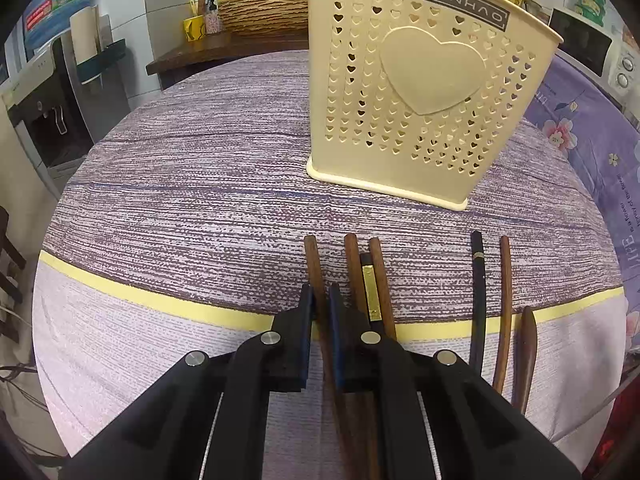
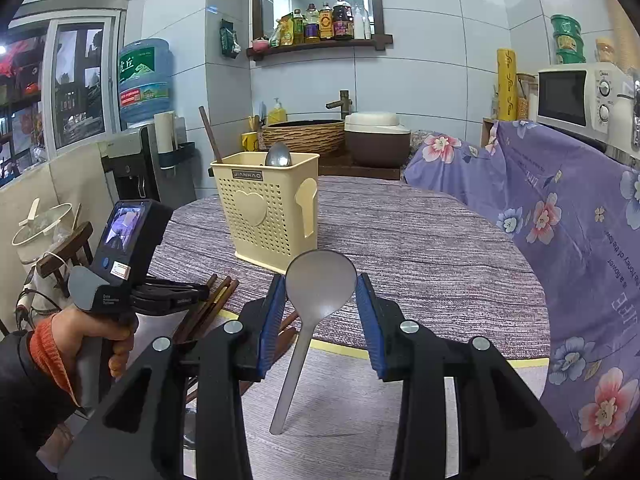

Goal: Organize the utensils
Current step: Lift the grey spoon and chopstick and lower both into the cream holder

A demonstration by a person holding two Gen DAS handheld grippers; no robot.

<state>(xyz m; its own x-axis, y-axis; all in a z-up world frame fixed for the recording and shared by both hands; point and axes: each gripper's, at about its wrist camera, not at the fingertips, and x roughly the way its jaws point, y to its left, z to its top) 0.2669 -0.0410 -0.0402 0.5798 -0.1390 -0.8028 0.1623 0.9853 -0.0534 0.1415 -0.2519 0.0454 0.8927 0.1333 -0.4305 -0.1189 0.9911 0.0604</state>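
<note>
A cream perforated utensil holder (image 1: 420, 92) stands on the purple tablecloth; in the right wrist view the holder (image 2: 264, 216) has a metal spoon (image 2: 279, 155) and a brown chopstick (image 2: 210, 134) standing in it. Several brown and black chopsticks (image 1: 376, 280) lie in front of it. My left gripper (image 1: 321, 296) is shut on one brown chopstick (image 1: 311, 256). My right gripper (image 2: 320, 292) is open around a grey metal spoon (image 2: 316, 292) lying on the cloth, with its bowl between the blue pads (image 2: 274, 312).
The left gripper and the hand holding it show in the right wrist view (image 2: 120, 264). A purple floral cloth (image 2: 560, 216) covers the furniture on the right. A microwave (image 2: 580, 96), a basin (image 2: 304, 132) and a water dispenser (image 2: 144, 80) stand behind the table.
</note>
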